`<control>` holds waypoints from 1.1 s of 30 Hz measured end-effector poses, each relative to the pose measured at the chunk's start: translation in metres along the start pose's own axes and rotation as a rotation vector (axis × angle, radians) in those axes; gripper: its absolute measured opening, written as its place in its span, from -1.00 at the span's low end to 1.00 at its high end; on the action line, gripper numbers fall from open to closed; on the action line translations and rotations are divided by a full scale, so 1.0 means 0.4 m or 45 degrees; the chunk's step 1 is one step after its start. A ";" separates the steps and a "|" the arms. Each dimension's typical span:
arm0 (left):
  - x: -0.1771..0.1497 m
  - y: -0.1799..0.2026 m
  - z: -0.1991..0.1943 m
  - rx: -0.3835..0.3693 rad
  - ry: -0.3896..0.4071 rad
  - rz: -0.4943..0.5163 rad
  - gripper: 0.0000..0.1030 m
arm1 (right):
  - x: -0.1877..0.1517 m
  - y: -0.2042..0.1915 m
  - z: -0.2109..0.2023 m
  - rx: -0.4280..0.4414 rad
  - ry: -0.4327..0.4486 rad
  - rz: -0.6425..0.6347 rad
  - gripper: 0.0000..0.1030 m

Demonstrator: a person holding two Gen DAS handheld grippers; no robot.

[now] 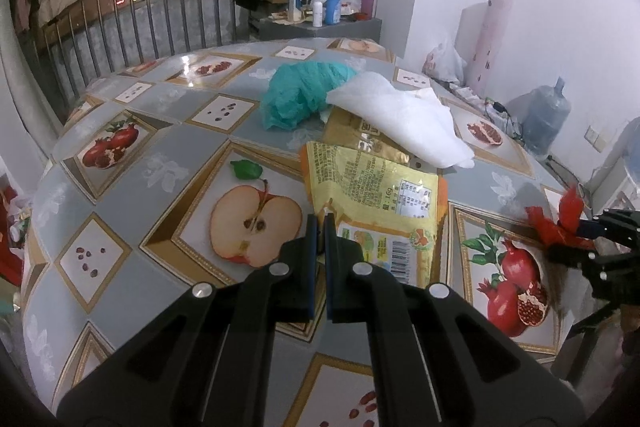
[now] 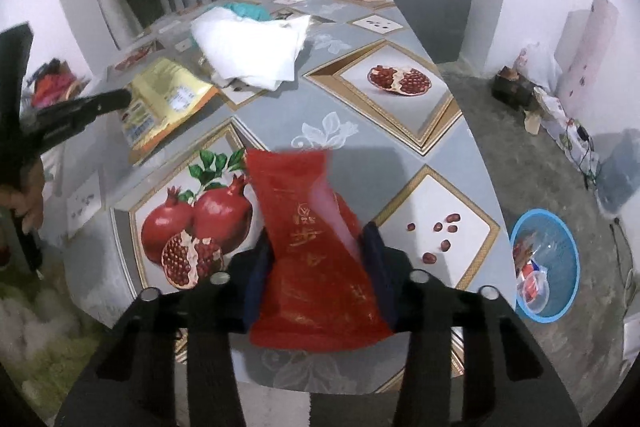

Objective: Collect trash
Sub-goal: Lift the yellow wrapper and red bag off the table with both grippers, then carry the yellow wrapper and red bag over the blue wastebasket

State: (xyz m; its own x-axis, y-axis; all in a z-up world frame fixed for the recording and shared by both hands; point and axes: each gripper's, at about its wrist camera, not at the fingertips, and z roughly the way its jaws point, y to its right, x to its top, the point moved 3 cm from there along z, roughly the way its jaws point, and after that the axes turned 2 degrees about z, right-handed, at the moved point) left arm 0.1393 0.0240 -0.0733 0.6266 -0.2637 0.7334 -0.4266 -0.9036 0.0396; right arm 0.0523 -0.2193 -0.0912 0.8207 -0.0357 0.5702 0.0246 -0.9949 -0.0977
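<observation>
Text is scarce here. The yellow snack wrapper [image 1: 372, 195] on the bench carries "16g" beside a small white table of figures too fine to read, plus blocks of tiny print, also unreadable. Lower on that wrapper sits a barcode [image 1: 402, 257], its digits too small to make out. The red packet [image 2: 316, 247] shows gold characters and a small round gold emblem near its middle, blurred, so none can be read for certain.

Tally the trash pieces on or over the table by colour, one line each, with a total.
Yellow: 1, the yellow snack packet
Gold-brown: 1, the gold wrapper partly under others
White: 1, the white sheet
Teal: 1, the teal bag
Red: 1, the red wrapper between the right gripper pads
Total: 5
</observation>
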 end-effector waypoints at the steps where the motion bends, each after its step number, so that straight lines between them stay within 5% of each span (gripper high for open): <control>1: 0.000 0.001 -0.005 0.002 0.005 0.003 -0.97 | 0.002 0.002 0.000 0.006 0.005 0.005 -0.32; 11: 0.019 0.006 -0.084 0.007 0.087 0.018 -0.97 | 0.020 0.010 -0.029 0.037 0.092 0.061 -0.75; 22: 0.072 0.054 -0.137 -0.012 0.160 0.092 -0.97 | 0.023 0.065 -0.091 0.023 0.228 0.188 -0.78; 33: 0.168 0.207 -0.122 -0.147 0.192 0.252 -0.97 | 0.032 0.167 -0.166 -0.035 0.363 0.325 -0.78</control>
State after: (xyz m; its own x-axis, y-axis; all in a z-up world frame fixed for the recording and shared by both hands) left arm 0.1143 -0.0521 0.0124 0.4231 -0.3706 0.8268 -0.6080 -0.7927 -0.0442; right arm 0.0268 -0.2925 -0.0363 0.6070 -0.3033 0.7346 -0.1784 -0.9527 -0.2460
